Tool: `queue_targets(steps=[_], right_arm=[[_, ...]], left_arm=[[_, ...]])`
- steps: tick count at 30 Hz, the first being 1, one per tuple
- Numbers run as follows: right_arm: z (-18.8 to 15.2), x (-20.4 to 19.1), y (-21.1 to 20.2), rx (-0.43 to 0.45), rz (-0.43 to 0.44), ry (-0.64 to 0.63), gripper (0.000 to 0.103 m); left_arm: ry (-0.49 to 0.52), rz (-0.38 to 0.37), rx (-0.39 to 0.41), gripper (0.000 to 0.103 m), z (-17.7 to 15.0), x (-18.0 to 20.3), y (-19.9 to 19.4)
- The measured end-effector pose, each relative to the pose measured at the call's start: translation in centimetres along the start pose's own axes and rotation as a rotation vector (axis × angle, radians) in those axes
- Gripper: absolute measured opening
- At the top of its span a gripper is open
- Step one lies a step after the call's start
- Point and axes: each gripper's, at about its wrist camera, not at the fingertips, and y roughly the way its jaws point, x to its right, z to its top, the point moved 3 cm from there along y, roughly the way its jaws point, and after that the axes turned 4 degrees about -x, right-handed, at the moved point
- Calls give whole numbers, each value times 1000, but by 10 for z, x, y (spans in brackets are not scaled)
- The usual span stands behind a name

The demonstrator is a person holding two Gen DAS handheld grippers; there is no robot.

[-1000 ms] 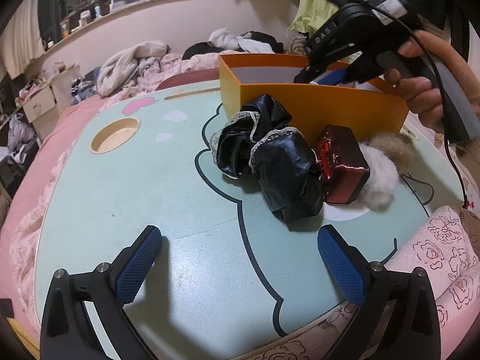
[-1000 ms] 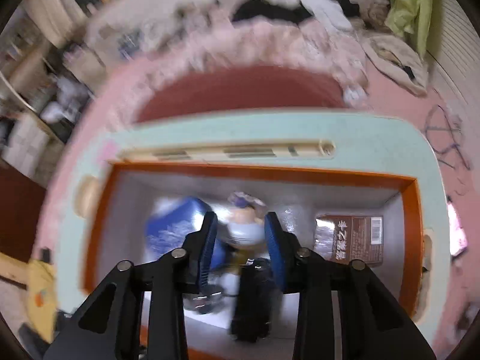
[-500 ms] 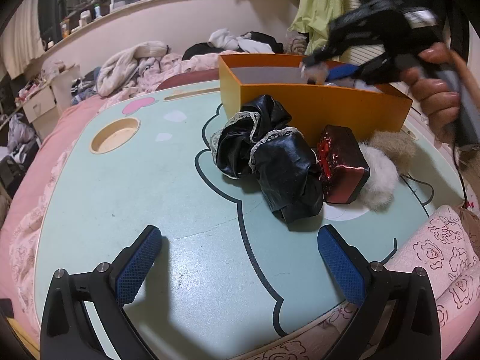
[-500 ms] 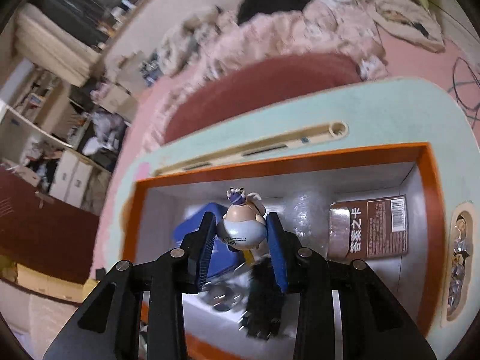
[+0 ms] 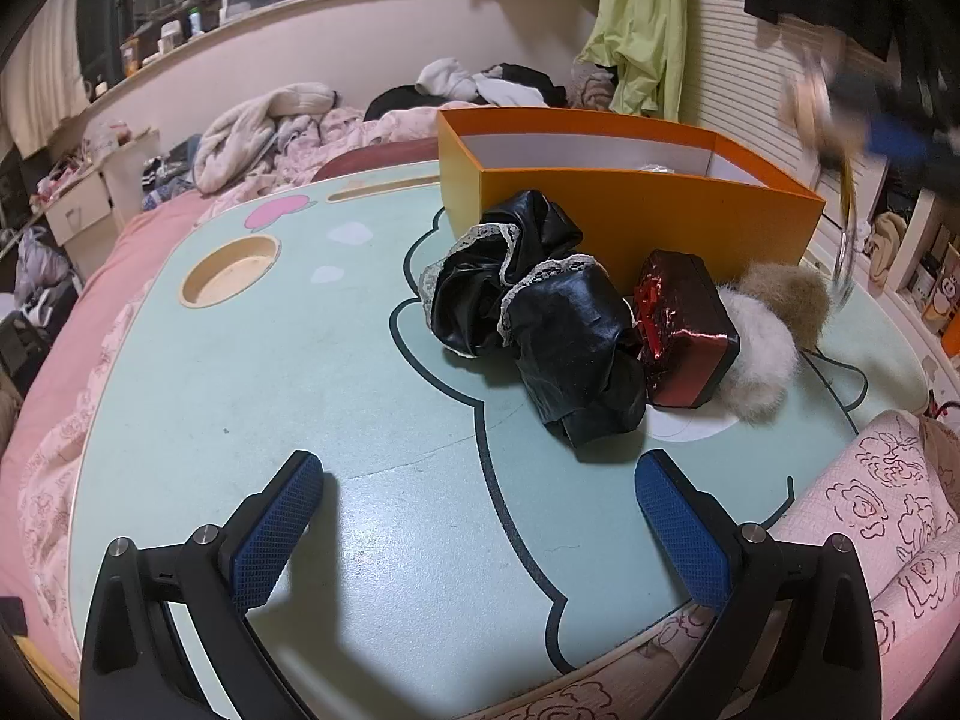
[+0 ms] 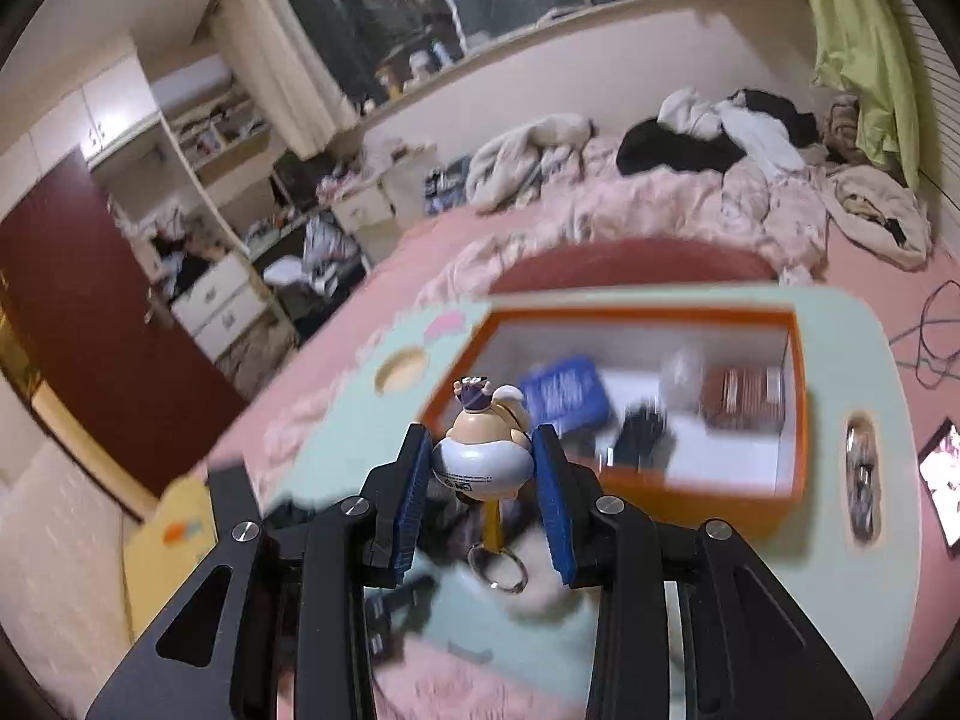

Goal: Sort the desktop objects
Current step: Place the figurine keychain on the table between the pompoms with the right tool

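My right gripper (image 6: 483, 468) is shut on a small round toy figure keychain (image 6: 483, 450), cream and white, with a key ring (image 6: 498, 567) dangling below it. It hangs above the near edge of the orange box (image 6: 690, 489). In the left wrist view the same gripper is a blur (image 5: 870, 132) at the upper right, beyond the orange box (image 5: 630, 210). My left gripper (image 5: 480, 516) stands open low over the mint-green table (image 5: 270, 390), with nothing between its fingers. A black lace-trimmed cloth (image 5: 540, 312), a dark red gift box (image 5: 684, 330) and a fur pompom (image 5: 762, 336) lie in front of the box.
Inside the orange box lie a blue packet (image 6: 564, 390), a brown packet (image 6: 744, 396) and a black item (image 6: 645, 438). The table has a round cup hole (image 5: 231, 270). A pink quilt (image 5: 870, 510) and piled clothes (image 5: 264, 126) surround the table.
My right gripper has lifted the toy figure out of the orange box and pulled back and up towards the box's near side. The left gripper has stayed where it was.
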Motion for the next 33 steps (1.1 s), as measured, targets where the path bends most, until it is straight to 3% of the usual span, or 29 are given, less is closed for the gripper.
queue_targets(steps=[4, 7, 10, 11, 12, 17, 21, 22, 24, 28, 30, 33], right_arm=[[-14, 28, 32, -58, -69, 40, 36], [-12, 49, 39, -12, -76, 124, 37], [-17, 58, 22, 78, -73, 164, 58], [-22, 54, 14, 100, -88, 139, 74], [-29, 49, 8, 115, -117, 100, 84], [-82, 38, 3, 82, -332, -91, 84], [-112, 50, 26, 14, -405, -125, 86], [-113, 50, 33, 56, -454, -154, 90], [-106, 56, 41, 48, -445, -123, 96], [-102, 62, 53, 54, -445, -120, 99], [-100, 64, 58, 55, -443, -121, 99], [-100, 63, 58, 56, -443, -120, 99]], left_arm=[[0, 0, 1, 103, 0, 0, -1], [0, -1, 1, 103, -1, 0, -1], [0, -1, 1, 103, -1, 0, -1], [0, -1, 1, 103, -1, 0, -1], [0, -1, 1, 103, -1, 0, -1], [1, -1, 2, 103, -2, 0, -2], [4, -1, 2, 103, -2, 0, -1], [7, 1, 3, 103, -3, 1, -3], [6, 0, 4, 103, -4, 1, -3], [1, 12, 14, 102, 0, 4, -7], [-10, 19, 46, 95, 3, 3, -17], [-60, -8, 117, 77, 16, -1, -38]])
